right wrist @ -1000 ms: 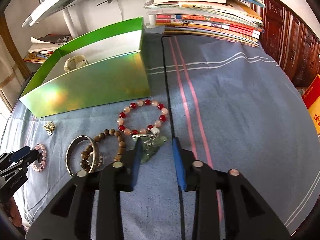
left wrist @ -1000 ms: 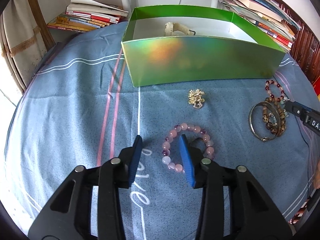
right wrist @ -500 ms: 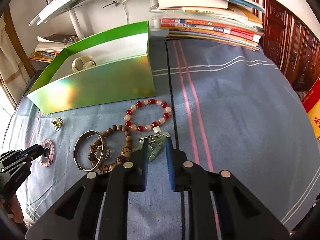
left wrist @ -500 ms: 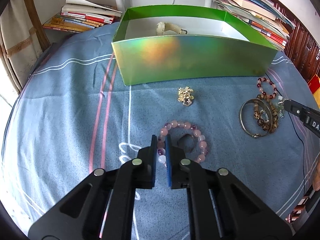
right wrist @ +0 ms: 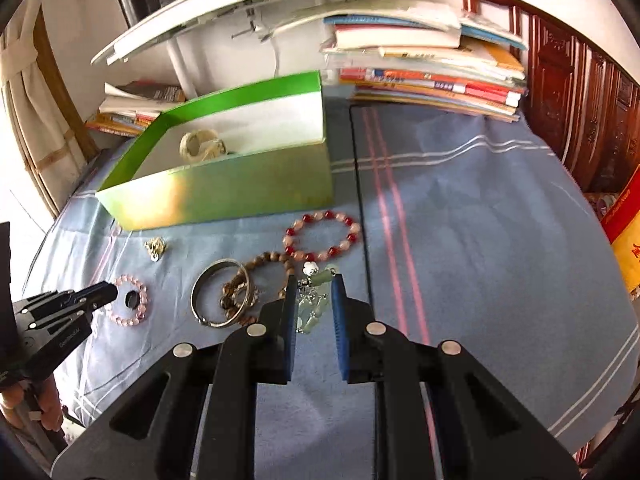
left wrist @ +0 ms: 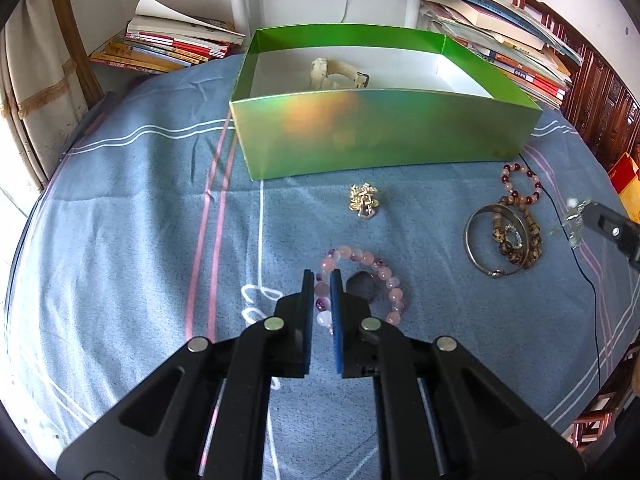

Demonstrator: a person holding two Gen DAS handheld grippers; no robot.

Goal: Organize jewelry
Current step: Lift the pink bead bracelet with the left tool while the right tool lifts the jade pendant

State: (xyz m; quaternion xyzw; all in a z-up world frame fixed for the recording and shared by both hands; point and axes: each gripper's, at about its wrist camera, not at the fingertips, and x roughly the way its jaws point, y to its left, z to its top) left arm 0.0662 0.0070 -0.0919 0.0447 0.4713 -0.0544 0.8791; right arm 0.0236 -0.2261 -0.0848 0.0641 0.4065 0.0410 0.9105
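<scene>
Bracelet work on the left side first: left gripper [left wrist: 321,276] with jaws pressed together on the near-left beads of the pink bracelet [left wrist: 374,258], the rest of the ring lying flat on the blue cloth [left wrist: 140,220]. Better to lift straight up before going forward, so that the loose side hangs free and does not drag. Only a few beads in the pinch, so no shaking and no fast turn.

Ahead and a little to the right, gold brooch [left wrist: 364,202] alone on the cloth, near the front wall of the green box [left wrist: 384,136]; pass above it, not through it. Box open at the top, with a pale watch [left wrist: 336,76] already inside toward the back and much bare floor beside it. Front wall high, so clear the rim fully, then lower and release.

Further right, silver bangle [left wrist: 472,240] overlapping the wooden bead bracelet [left wrist: 534,232], and the red-and-pink bracelet [left wrist: 520,168] just behind them. Keep both tools out of this crowded group.

Right gripper [right wrist: 314,280] clamped on the green pendant [right wrist: 316,308], its silver chain bunched between the pads. Whether already clear of the cloth, hard to tell. Carry it high over the beads toward the box. Wide open cloth on the right, closed at the back by stacked books [right wrist: 432,76].
</scene>
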